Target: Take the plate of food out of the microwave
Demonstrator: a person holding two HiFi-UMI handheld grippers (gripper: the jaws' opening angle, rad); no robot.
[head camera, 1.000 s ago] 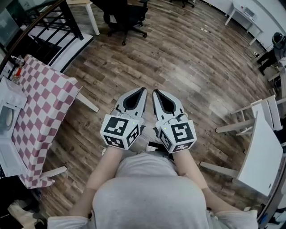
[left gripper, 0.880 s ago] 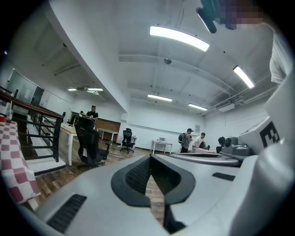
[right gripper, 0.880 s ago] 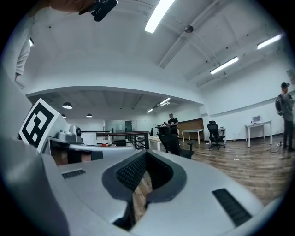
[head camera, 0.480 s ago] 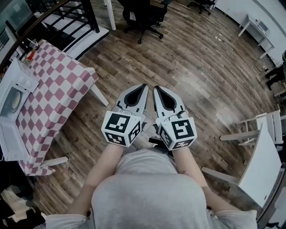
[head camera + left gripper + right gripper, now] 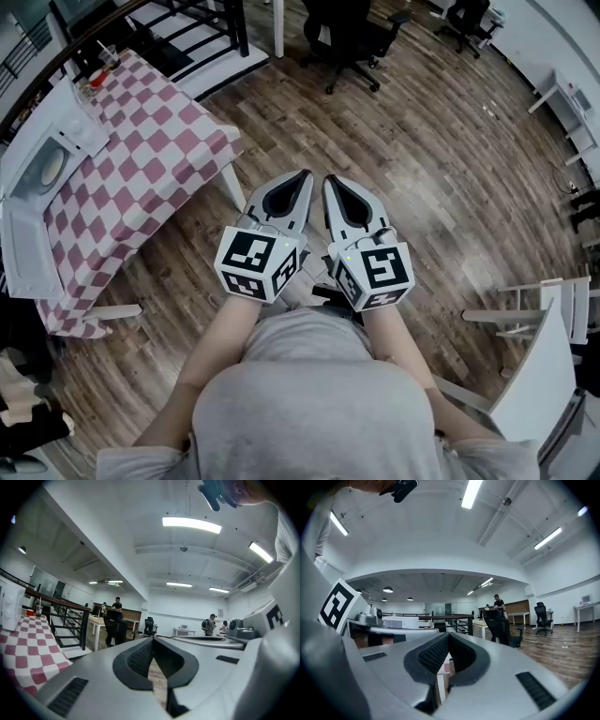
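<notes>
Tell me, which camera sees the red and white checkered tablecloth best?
The head view: it looks down on nearly the whole checkered tablecloth, spread out at the left. The left gripper view shows only one part of it, at lower left. The right gripper view shows no clear part of it.

**Tally of the room**

Two tools at the middle, seen from above: left tool (image 5: 298, 178) and right tool (image 5: 332, 181). Two marker cubes, one per tool: left cube (image 5: 255, 265), right cube (image 5: 377, 275).

One checked tabletop (image 5: 141, 159) at 10 o'clock, carrying one white microwave (image 5: 28, 234) and one cup with a straw (image 5: 103, 61).

Two black office chairs: nearer chair (image 5: 352, 37) at 12 o'clock, farther chair (image 5: 466, 14) at 1 o'clock.

Two white tabletops: upper white tabletop (image 5: 574, 108) at 2 o'clock, lower white tabletop (image 5: 539, 375) at 4 o'clock.

Along the left tool, three distant people: first person (image 5: 117, 604) at 9 o'clock, second person (image 5: 212, 622) and third person (image 5: 224, 626) at 3 o'clock.
</notes>
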